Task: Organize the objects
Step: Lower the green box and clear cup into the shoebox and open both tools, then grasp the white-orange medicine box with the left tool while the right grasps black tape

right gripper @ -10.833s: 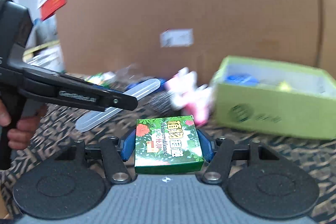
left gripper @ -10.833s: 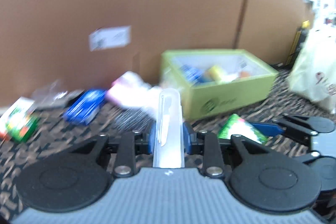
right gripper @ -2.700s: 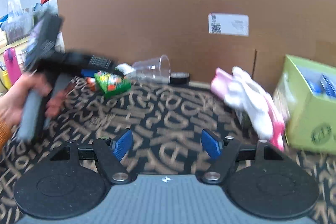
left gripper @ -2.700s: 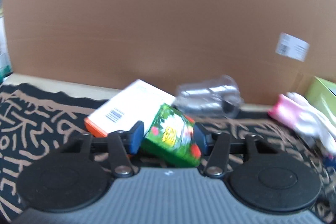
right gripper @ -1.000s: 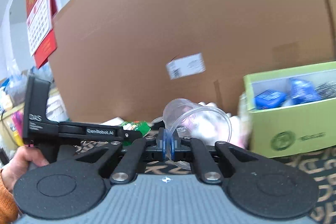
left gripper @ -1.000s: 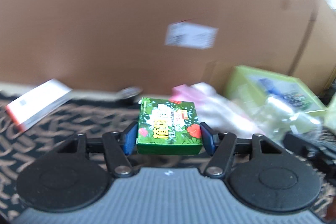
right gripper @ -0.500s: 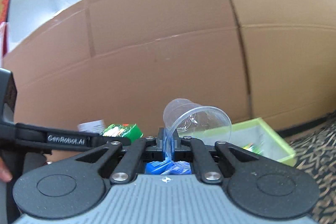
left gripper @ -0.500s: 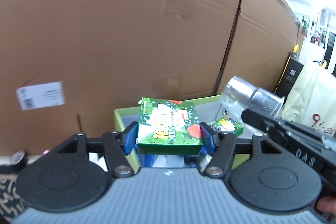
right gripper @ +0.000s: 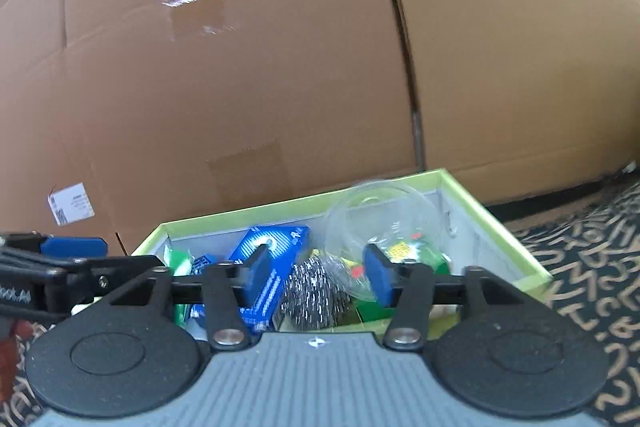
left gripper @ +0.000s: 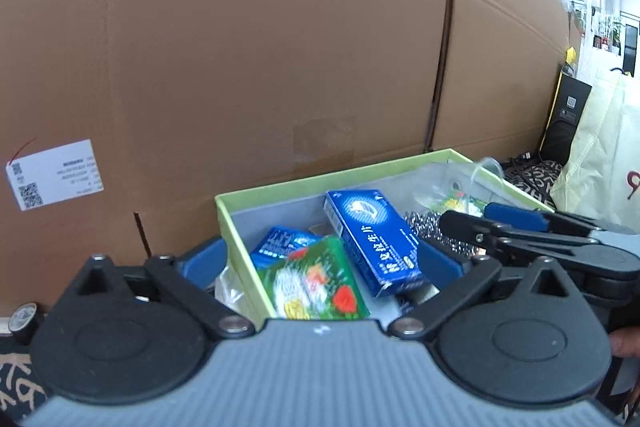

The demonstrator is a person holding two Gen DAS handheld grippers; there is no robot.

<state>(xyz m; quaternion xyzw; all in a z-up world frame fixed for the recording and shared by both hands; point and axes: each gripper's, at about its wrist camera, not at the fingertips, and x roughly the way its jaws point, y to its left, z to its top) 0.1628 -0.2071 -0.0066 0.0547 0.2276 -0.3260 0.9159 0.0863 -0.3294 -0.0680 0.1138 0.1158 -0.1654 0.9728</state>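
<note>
Both grippers hang over the green box [left gripper: 240, 223] with their jaws wide apart, holding nothing. The left gripper [left gripper: 320, 263] is above a green packet [left gripper: 316, 283], the right gripper [right gripper: 316, 271] above a clear cup [right gripper: 380, 223] and metal scrubber [right gripper: 312, 291]. A big cardboard wall [left gripper: 260, 47] stands just behind

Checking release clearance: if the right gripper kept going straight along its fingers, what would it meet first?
Probably the steel scourer between the open right gripper fingers, inside the green box; depth is uncertain.
</note>
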